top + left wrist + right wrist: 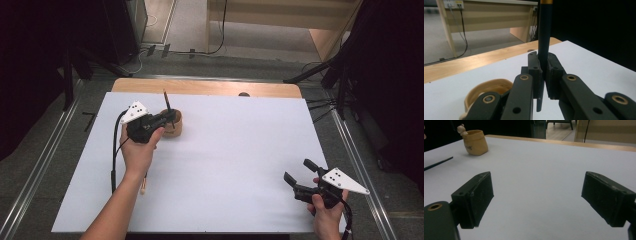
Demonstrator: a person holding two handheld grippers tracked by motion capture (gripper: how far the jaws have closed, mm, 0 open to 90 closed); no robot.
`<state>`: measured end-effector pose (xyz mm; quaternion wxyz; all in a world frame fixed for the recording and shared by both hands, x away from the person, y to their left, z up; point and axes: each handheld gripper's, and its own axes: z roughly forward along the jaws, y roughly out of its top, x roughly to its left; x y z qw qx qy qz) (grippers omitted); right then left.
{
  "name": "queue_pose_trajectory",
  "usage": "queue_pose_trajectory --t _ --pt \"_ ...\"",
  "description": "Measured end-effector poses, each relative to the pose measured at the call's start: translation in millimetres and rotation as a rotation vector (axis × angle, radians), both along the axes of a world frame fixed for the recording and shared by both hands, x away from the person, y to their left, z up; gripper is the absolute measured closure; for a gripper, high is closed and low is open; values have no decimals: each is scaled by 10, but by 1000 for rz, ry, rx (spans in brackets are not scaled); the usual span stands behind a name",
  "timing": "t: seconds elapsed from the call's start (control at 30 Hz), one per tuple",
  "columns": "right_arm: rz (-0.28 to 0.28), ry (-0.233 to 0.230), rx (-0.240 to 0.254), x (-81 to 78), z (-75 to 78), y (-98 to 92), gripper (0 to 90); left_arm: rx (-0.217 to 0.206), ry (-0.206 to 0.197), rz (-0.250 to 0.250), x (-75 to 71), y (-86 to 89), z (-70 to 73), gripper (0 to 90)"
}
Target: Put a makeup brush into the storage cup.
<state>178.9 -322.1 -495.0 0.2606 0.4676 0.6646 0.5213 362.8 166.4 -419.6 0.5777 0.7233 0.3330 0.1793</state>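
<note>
My left tongs (169, 119) clamp a dark pencil (544, 37) upright, long axis vertical, right over the wooden cup (174, 131) at the worktop's (225, 160) far left, while my right tongs (299, 174) gape wide, empty, well apart.

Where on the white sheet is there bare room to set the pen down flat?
The widest bare patch lies mid-sheet, between the wooden cup and the right gripper. The white sheet is also bare along its far edge, right of the cup. It is crowded at far left, where the left gripper holds the pen at the cup.
</note>
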Motion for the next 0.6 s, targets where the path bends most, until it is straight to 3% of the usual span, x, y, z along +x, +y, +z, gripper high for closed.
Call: queue_pose_trajectory --t 0.37,0.53,0.6 --pt "8 -4 -12 -3 -60 5 129 -23 -8 60 204 38 -69 841" --pt "11 1 2 5 -78 -3 129 10 -11 86 291 -31 -118 841" --pt "10 3 8 1 -85 -7 129 13 8 101 326 -50 -146 840"
